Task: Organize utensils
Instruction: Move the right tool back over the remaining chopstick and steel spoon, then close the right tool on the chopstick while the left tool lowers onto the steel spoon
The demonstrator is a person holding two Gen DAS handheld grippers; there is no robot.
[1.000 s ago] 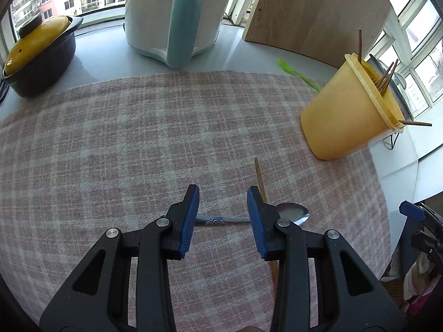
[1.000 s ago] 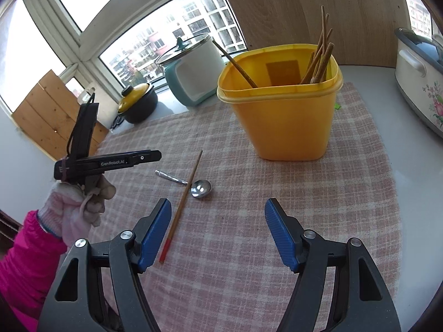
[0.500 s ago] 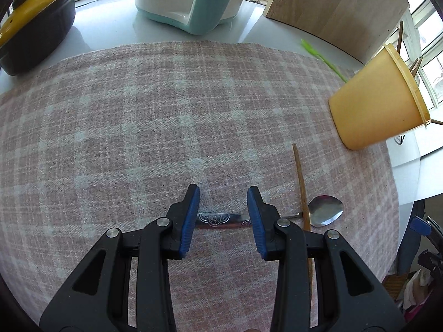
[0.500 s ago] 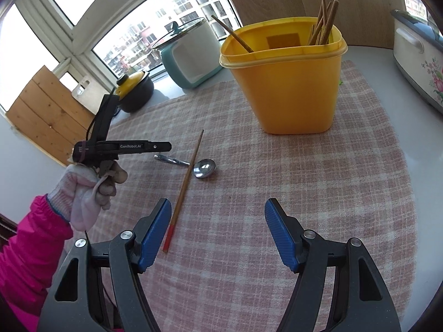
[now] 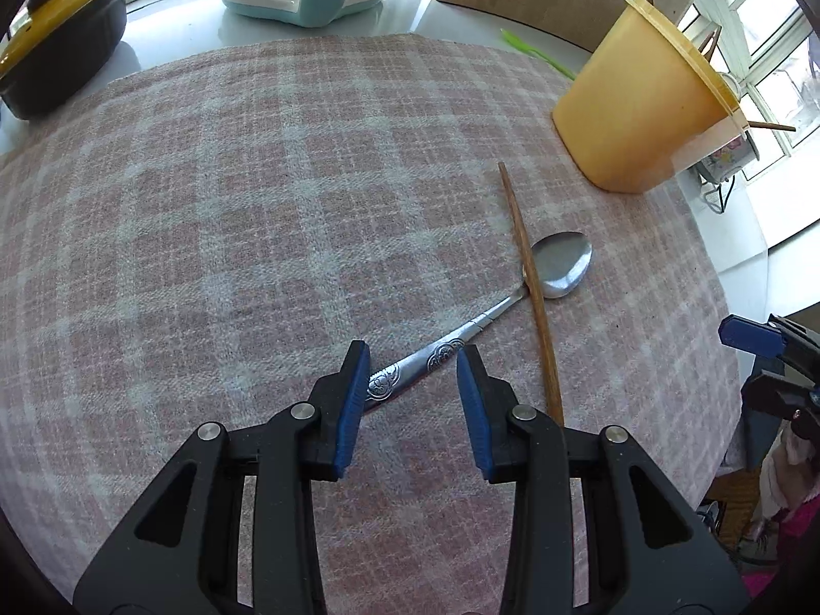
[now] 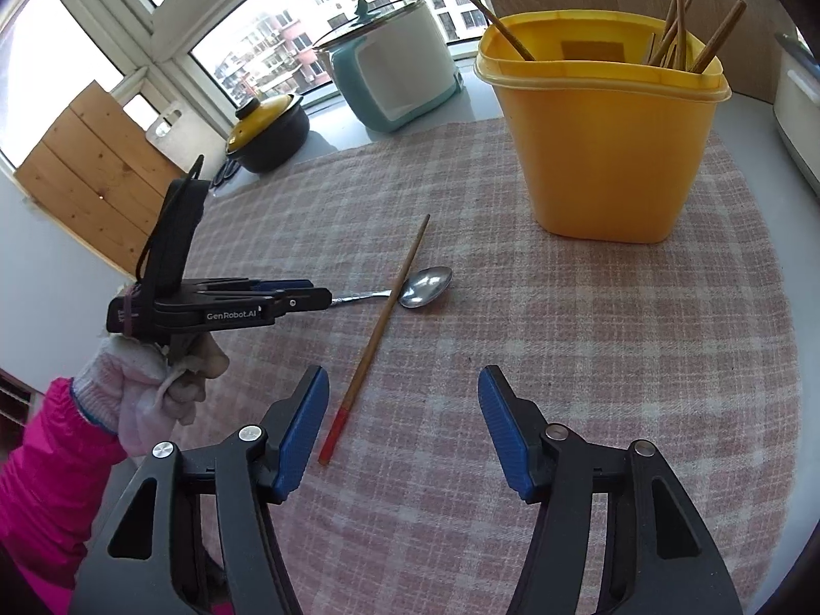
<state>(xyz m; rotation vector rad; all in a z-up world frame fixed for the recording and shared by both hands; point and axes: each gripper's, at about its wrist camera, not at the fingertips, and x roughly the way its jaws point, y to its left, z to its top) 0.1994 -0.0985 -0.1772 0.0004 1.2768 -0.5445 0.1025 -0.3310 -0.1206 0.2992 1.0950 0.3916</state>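
So the left gripper (image 5: pixel 412 374) is down low over the pink plaid cloth (image 5: pixel 205 195), jaws parted, with the handle end of the metal spoon (image 5: pixel 512 297) sitting between the blue pads. The handle looks right up against the left-hand pad, but I honestly can't tell if it's touching; the other pad is clearly off it, so nothing's pinched.

The spoon lies flat on the cloth, bowl pointing toward the yellow tub (image 6: pixel 610 138). A single wooden chopstick (image 6: pixel 382 323) with a red tip lies across the spoon's neck, just by the bowl. The tub stands upright at the far side of the cloth, well apart from the spoon, with a bunch of chopsticks poking out of it.

The right gripper (image 6: pixel 402 425) hovers above the cloth nearer the viewer, jaws spread and just been closing in a bit, nothing between them. The chopstick's red end sits just beside its left pad.

From the right wrist view you can see a gloved hand (image 6: pixel 154 384) and pink sleeve (image 6: pixel 46 482) holding the left tool.

Behind the cloth: a black pot with a yellow lid (image 6: pixel 269 128) and a white-and-teal cooker (image 6: pixel 394 66).
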